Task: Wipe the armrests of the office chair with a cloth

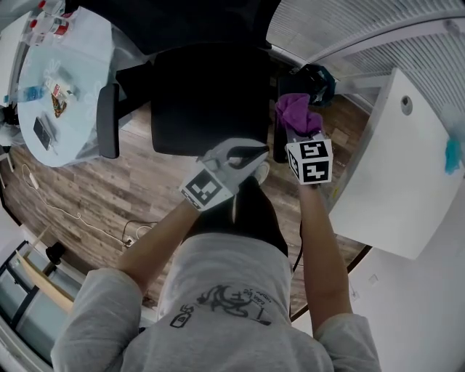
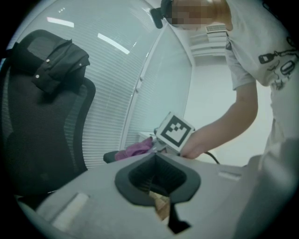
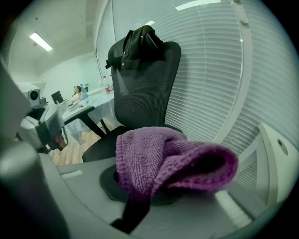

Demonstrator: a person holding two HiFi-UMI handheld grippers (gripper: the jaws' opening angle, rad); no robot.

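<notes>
The black office chair (image 1: 207, 94) stands in front of me, a dark garment (image 3: 139, 39) draped over its headrest. Its left armrest (image 1: 107, 120) is bare. My right gripper (image 1: 294, 134) is shut on a purple cloth (image 1: 296, 112), which rests on the front of the right armrest (image 2: 112, 157). In the right gripper view the cloth (image 3: 168, 161) bulges out of the right gripper (image 3: 154, 186). My left gripper (image 1: 258, 156) hovers shut and empty before the seat's front edge, a little left of the right one. The left gripper view shows the left gripper (image 2: 158, 175) facing the cloth (image 2: 138, 149).
A round glass table (image 1: 83, 138) with small items sits left of the chair. A white cabinet (image 1: 407, 167) stands close on the right, window blinds (image 1: 349, 22) behind. A cable (image 1: 73, 214) lies on the wooden floor.
</notes>
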